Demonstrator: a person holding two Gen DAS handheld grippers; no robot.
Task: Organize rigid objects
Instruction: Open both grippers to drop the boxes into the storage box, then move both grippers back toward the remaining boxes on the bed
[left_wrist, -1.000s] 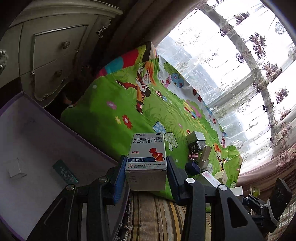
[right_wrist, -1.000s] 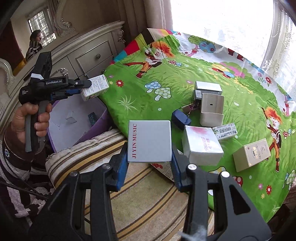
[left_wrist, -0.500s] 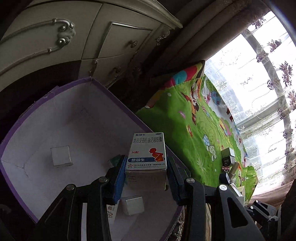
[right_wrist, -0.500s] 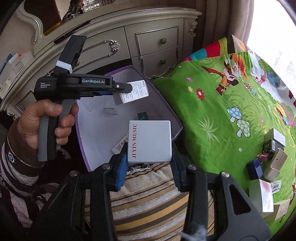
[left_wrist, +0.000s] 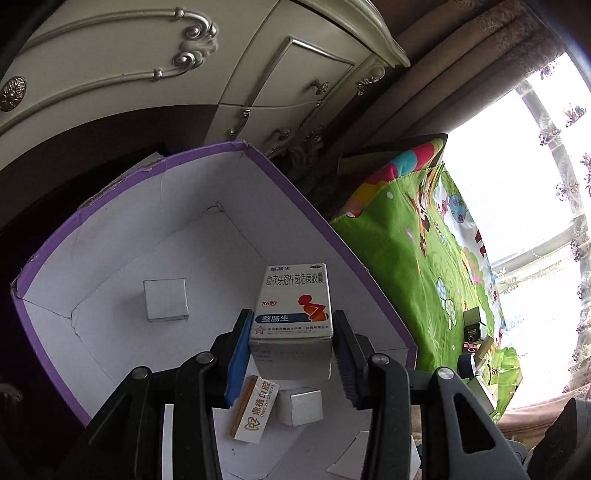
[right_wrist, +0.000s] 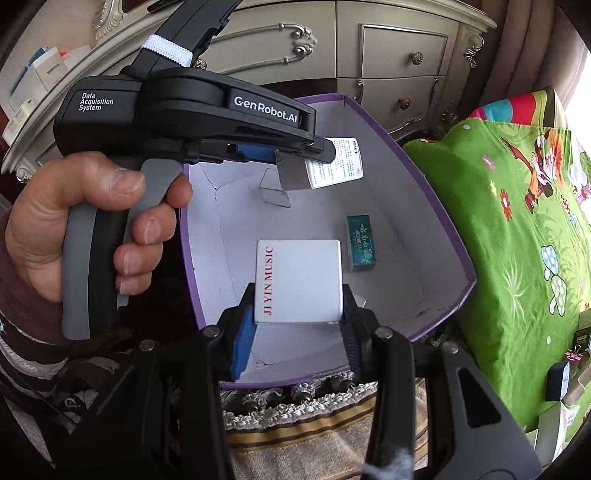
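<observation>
Both tongs moved over purple bin (right_wrist: 436, 206); boxes clamped between fingers.

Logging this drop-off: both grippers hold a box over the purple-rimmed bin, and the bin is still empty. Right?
Not quite: the purple-rimmed bin is not empty. The left wrist view shows small boxes on its floor, such as a white box. The rest holds: left gripper grips the medicine box, right gripper the JI YIN MUSIC box.
</observation>
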